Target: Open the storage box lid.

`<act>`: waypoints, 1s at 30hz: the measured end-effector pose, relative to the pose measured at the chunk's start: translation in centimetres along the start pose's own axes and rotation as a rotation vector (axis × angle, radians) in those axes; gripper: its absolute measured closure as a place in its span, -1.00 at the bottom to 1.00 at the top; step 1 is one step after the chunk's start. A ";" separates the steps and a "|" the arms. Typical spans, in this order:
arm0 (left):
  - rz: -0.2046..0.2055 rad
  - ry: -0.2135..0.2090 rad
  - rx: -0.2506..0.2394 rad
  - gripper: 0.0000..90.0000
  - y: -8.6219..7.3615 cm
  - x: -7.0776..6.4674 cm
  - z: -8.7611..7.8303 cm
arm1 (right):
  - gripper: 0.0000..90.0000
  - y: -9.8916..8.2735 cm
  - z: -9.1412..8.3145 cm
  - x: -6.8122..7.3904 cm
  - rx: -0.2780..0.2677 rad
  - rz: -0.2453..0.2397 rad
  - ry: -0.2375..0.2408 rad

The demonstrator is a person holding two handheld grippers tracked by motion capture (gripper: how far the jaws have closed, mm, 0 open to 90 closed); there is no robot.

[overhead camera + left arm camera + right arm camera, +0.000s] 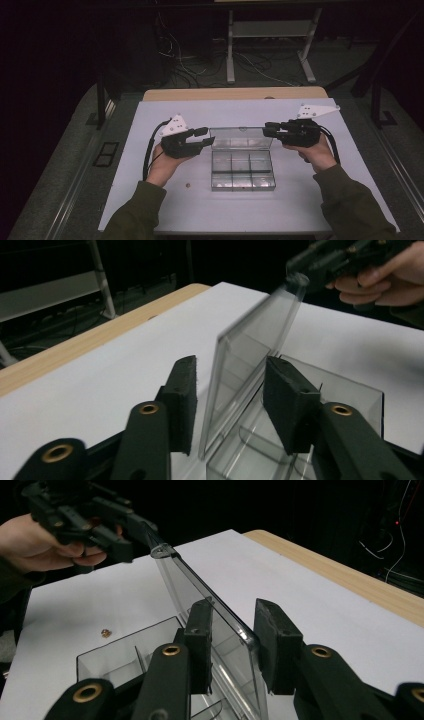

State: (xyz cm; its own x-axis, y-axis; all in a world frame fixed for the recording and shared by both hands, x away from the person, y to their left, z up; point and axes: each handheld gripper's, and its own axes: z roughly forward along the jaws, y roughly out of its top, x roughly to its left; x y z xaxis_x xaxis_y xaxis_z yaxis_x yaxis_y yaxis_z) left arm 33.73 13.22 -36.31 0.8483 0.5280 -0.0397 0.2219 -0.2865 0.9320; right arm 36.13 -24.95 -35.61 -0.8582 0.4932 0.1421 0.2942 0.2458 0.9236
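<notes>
- Clear compartment box [242, 170] sat mid-table on the white table [150, 200], lid [241, 138] raised upright along its far edge.
- Left gripper [199, 138] was at the lid's left end. In the left gripper view the lid [245, 370] stood edge-on in the gap between its pads [182, 400]; air showed on both sides, so the jaws were parted, not clamping.
- Right gripper [268, 129] was at the lid's right end. In the right gripper view the lid [210, 615] ran between its pads [275, 645]; the left pad lay against or just beside the pane, the right pad stood clear. Jaws parted, no firm grip visible.
- Each gripper view also caught the other gripper at the lid's far top corner [340, 257] [85, 515].
- Small brass-coloured part [188, 185] lay on the table just left of the box, apart from it.
- No readable brand, label or writing on box or grippers.
</notes>
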 end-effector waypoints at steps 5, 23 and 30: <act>-0.012 0.005 0.010 0.06 -0.8 -0.2 -1.0 | 0.53 0.2 0.3 -0.4 -0.004 0.013 -0.009; -0.035 0.021 0.049 -0.34 -4.8 -2.1 -3.3 | 0.56 0.3 1.0 -1.9 -0.030 0.055 -0.034; -0.042 0.024 0.060 -0.50 -6.0 -2.8 -3.8 | 0.57 0.5 1.3 -2.3 -0.025 0.051 -0.054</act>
State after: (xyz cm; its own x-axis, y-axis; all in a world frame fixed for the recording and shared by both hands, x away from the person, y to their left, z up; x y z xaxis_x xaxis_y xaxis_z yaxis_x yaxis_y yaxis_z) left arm 28.16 16.48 -40.42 0.8259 0.5596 -0.0684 0.2858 -0.3110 0.9064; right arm 38.80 -24.85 -35.94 -0.8183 0.5489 0.1708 0.3262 0.1987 0.9242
